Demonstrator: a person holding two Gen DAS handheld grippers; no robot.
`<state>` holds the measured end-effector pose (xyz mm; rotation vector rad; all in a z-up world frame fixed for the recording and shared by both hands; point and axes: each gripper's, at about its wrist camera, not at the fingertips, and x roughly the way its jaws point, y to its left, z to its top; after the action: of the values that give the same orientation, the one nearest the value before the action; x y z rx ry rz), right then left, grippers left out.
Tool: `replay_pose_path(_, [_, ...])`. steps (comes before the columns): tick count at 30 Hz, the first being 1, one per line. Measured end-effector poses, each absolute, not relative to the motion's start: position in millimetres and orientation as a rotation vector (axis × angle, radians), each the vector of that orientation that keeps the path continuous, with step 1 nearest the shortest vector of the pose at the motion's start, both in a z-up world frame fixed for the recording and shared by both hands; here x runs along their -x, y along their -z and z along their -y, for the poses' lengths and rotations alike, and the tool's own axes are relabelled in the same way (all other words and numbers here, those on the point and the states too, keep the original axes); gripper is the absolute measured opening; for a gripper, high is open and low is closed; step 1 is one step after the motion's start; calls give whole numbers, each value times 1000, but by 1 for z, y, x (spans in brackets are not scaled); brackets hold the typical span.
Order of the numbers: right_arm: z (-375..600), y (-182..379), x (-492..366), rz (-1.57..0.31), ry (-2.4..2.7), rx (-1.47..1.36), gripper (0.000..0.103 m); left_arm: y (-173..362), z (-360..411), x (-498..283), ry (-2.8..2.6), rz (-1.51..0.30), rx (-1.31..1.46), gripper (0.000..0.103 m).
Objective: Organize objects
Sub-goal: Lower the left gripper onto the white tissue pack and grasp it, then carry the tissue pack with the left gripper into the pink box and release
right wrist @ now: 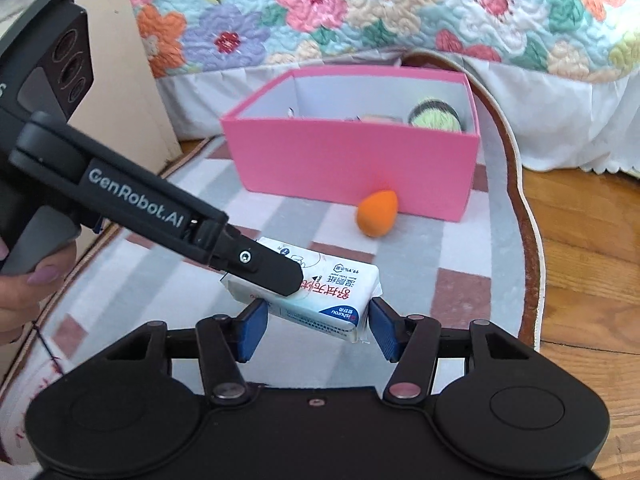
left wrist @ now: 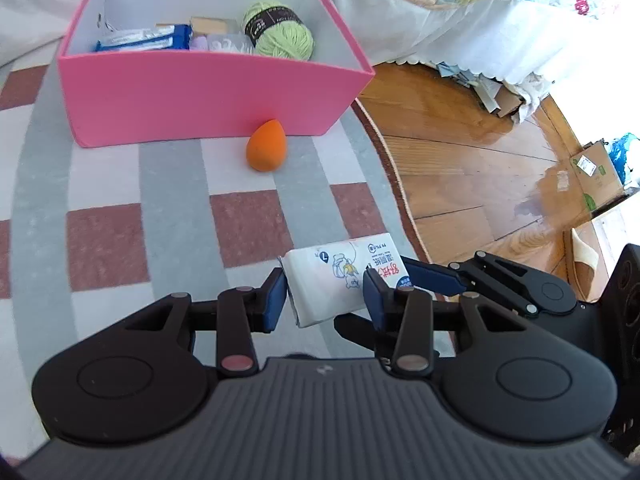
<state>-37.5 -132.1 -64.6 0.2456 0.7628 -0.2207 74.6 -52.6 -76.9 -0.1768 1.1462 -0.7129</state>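
White soft tissue pack (right wrist: 320, 292), red-blue printed label.

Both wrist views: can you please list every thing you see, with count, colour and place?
pink box: 1, pink, on rug by the bed
yarn ball: 1, green, inside box
blue packet: 1, blue-white, inside box
sponge: 1, orange, on rug touching the box front
wipes pack: 1, white, lifted off rug between both claws
rug: 1, grey-red-white checks, on wooden floor
quilt: 1, floral, behind box
left claw: 1, black, blue pads, gripping pack
right claw: 1, black, gripping pack
hand: 1, holding left claw's handle
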Motion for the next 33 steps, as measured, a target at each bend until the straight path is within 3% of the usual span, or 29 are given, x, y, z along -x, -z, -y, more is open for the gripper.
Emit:
replay_pose_path(15, [111, 2, 32, -633, 221, -125, 60, -6, 35, -58, 726, -947, 46, 41])
replay_pose_path(33, [124, -64, 20, -545, 220, -129, 60, -82, 33, -73, 697, -901, 51, 41])
